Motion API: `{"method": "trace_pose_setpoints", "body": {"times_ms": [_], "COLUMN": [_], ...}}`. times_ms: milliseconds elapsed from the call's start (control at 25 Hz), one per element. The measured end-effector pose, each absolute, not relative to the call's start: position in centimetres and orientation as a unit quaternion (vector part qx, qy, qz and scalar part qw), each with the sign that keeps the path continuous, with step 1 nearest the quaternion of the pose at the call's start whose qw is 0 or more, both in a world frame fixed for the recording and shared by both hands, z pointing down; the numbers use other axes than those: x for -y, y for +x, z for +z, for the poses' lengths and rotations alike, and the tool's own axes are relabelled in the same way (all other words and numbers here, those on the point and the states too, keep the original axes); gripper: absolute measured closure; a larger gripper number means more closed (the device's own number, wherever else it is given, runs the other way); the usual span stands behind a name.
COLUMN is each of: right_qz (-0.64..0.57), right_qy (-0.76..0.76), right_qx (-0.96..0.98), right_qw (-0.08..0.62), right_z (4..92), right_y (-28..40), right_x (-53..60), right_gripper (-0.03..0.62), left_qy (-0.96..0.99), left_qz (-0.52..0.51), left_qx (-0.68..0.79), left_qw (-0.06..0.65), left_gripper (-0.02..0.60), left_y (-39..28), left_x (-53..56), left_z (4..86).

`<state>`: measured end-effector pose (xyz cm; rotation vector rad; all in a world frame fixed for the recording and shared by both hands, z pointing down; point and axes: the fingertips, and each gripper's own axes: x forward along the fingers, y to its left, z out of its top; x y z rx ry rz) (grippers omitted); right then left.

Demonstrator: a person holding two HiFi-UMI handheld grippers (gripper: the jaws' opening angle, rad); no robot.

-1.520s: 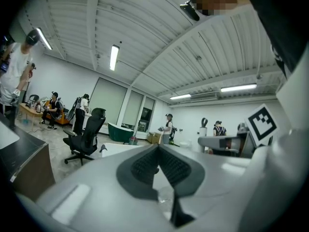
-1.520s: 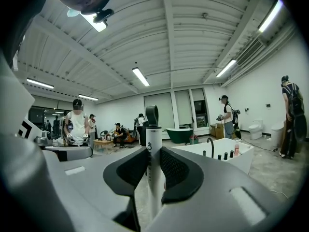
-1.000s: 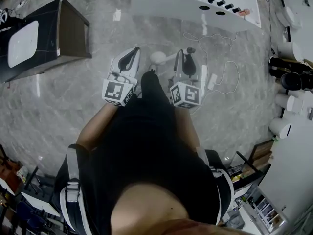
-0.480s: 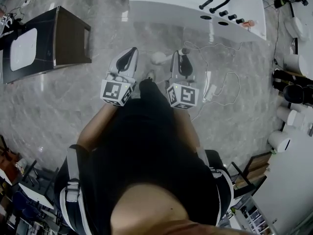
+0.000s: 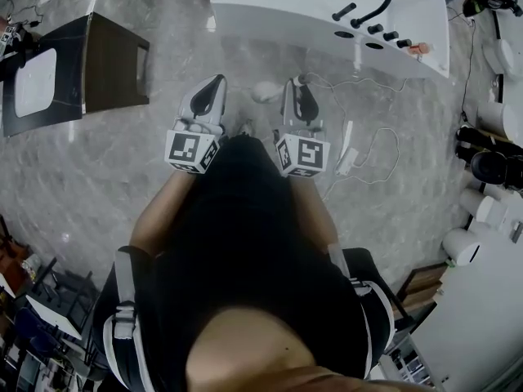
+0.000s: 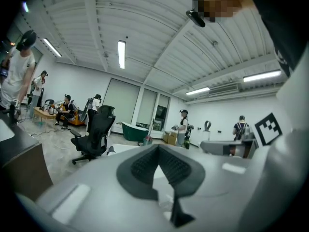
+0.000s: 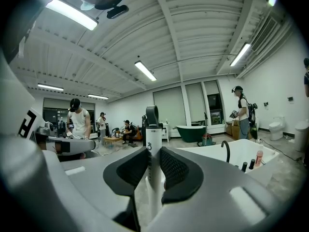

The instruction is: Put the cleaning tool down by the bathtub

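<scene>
The cleaning tool (image 7: 153,153) is a white handle with a black loop at its top, standing upright between the pads of my right gripper (image 7: 153,164), which is shut on it. In the head view its white head (image 5: 264,93) sticks out to the left of the right gripper (image 5: 297,88). The white bathtub (image 5: 310,11) with a black faucet (image 5: 377,2) lies on the floor just ahead; it also shows in the right gripper view (image 7: 231,154). My left gripper (image 5: 218,82) is held level beside the right one. Its jaw tips meet with nothing between them (image 6: 158,148).
A dark vanity cabinet with a white basin (image 5: 82,64) stands at the left. A white cable and power strip (image 5: 347,147) lie on the marble floor right of my grippers. White fixtures (image 5: 490,55) line the right side. An office chair (image 6: 94,134) and several people are farther off.
Both grippers have moved forward together toward the bathtub, which now sits lower and closer in the head view. The tool stays in the right gripper.
</scene>
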<state>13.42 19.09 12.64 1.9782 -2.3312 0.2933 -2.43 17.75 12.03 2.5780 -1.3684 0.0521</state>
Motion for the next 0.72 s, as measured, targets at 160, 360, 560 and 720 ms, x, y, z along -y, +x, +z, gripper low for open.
{"method": "trace_pose_setpoints", "body": {"times_ms": [160, 360, 560, 720], "right_qz": [0.096, 0.094, 0.095, 0.102], "right_qy": [0.645, 0.653, 0.663, 0.666], "right_qx": [0.757, 0.751, 0.741, 0.737], "right_qw": [0.037, 0.036, 0.046, 0.052], "right_z": [13.1, 14.1, 15.7, 17.0], "right_y": [13.7, 13.8, 14.1, 14.5], "right_x": [-17.8, -15.4, -12.3, -10.4], "right_gripper": [0.508, 0.508, 0.508, 0.508], "left_qy": [0.875, 0.884, 0.889, 0.889], "left_qz": [0.028, 0.031, 0.033, 0.029], "left_qx": [0.469, 0.453, 0.441, 0.440], "left_qw": [0.118, 0.110, 0.119, 0.125], "left_gripper": [0.574, 0.574, 0.574, 0.574], "left_y": [-2.4, -2.1, -2.2, -1.9], "left_x": [-16.0, -13.2, -10.1, -8.3], "left_z": [13.0, 14.0, 15.3, 15.9]}}
